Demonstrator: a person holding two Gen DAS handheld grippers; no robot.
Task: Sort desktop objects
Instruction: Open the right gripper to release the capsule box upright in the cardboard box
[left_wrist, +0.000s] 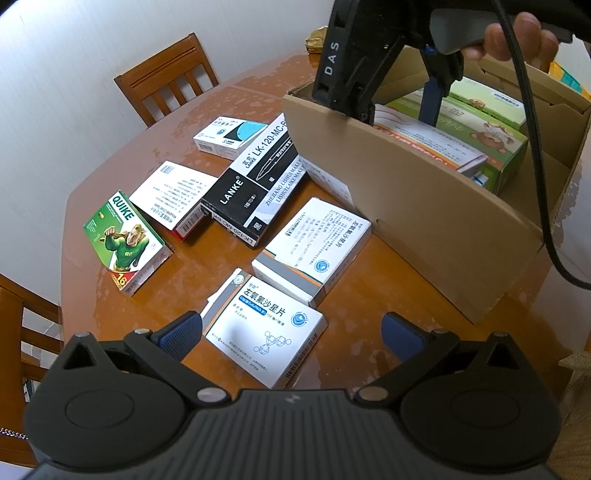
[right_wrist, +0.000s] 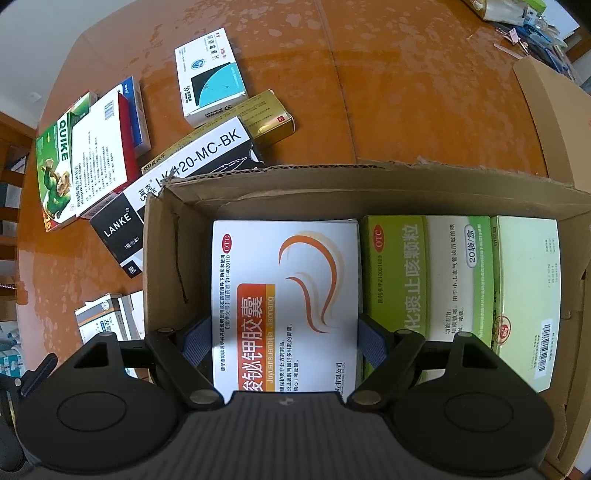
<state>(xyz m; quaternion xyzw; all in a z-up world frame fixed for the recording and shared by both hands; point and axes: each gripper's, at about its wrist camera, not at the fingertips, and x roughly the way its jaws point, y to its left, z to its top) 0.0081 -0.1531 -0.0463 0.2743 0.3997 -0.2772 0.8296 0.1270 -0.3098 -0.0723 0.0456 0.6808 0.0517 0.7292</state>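
Boxes of medicine and pens lie scattered on your brown table (left_wrist: 110, 295), and several already sit in the cardboard carton (right_wrist: 258, 192). Your right gripper (right_wrist: 284, 332) has its blue pads pressed on both sides of the white "OTC" box (right_wrist: 284, 280) with the orange swirl, marked "Juyuansuanbijia Jiaonang", low inside the carton beside a green "OTC" box (right_wrist: 424, 266) that reads "20" in an oval. Your left gripper (left_wrist: 291, 332) hangs with jaws spread wide and empty above a white box with blue Chinese lettering (left_wrist: 266, 328). Only the left view shows a second white box (left_wrist: 314, 243) just beyond it and two wooden chairs (left_wrist: 166, 77). Both views show the green "QUIKE" box (left_wrist: 125, 240) and the black "LANKE" carton (left_wrist: 255, 181), printed "LK-120-MC-BK". Only the right view shows the gold box (right_wrist: 269, 118) tucked behind it, and clutter at the table's far corner.
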